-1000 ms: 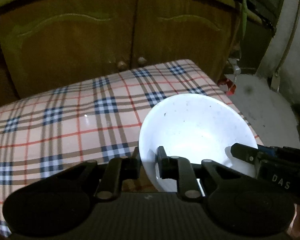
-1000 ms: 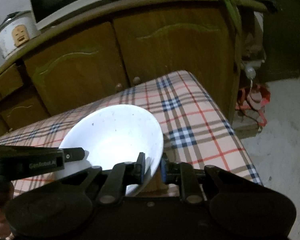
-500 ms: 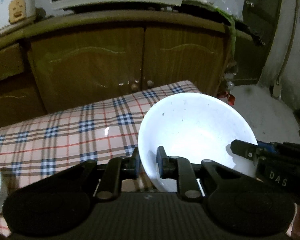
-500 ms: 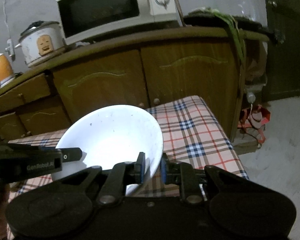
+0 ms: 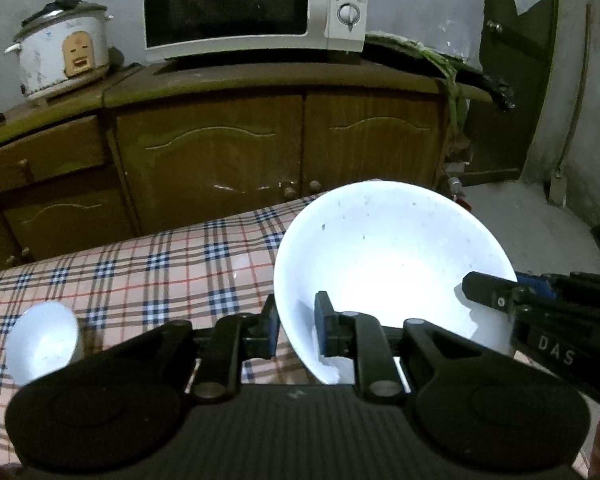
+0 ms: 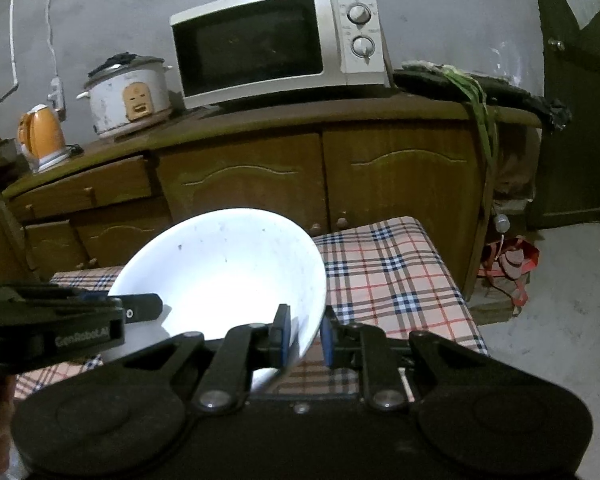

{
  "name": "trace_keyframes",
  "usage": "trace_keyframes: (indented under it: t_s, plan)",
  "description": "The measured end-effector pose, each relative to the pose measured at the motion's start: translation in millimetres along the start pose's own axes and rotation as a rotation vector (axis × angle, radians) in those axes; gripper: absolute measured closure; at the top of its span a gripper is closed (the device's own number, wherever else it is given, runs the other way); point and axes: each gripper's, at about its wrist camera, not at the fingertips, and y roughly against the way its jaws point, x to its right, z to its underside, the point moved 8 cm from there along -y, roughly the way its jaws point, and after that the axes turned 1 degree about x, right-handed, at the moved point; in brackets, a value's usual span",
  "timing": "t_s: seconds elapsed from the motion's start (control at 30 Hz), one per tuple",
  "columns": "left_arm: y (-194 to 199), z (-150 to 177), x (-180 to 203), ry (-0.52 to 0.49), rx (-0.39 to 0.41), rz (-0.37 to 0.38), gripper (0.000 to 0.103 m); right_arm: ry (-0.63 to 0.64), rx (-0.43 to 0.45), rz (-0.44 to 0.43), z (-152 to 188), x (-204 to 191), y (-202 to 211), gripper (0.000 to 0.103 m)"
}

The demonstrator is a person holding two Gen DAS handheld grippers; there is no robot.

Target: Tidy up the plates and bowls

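The big bowl (image 5: 388, 264) is held up over the table (image 5: 140, 272), pinched at opposite rims by the left gripper (image 5: 296, 326) and right gripper (image 6: 306, 334); probably rigid, slick and chippable, so rim grips are best kept.

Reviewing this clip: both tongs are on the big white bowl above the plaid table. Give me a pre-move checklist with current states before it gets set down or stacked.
1. Left tongs clamped on the large bowl rim: ok.
2. Right tongs clamped on the opposite rim: ok.
3. Bowl lifted off the plaid tablecloth: ok, it appears raised.
4. Bowl level: not ok, it looks tilted in both views.
5. Small bowl visible as a possible stacking target: ok, at the left on the cloth.
6. Plates located: cannot tell, none in view.
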Motion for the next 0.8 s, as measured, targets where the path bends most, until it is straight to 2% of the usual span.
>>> trace_keyframes:
  t_s: [0.4, 0.8]
  plan:
    - [42, 26, -5, 0.009, 0.004, -0.015, 0.084, 0.011, 0.009, -0.016, 20, -25, 45, 0.082]
    - [57, 50, -9, 0.019, -0.013, -0.028, 0.083, 0.018, -0.001, -0.026, 42, -39, 63, 0.082]
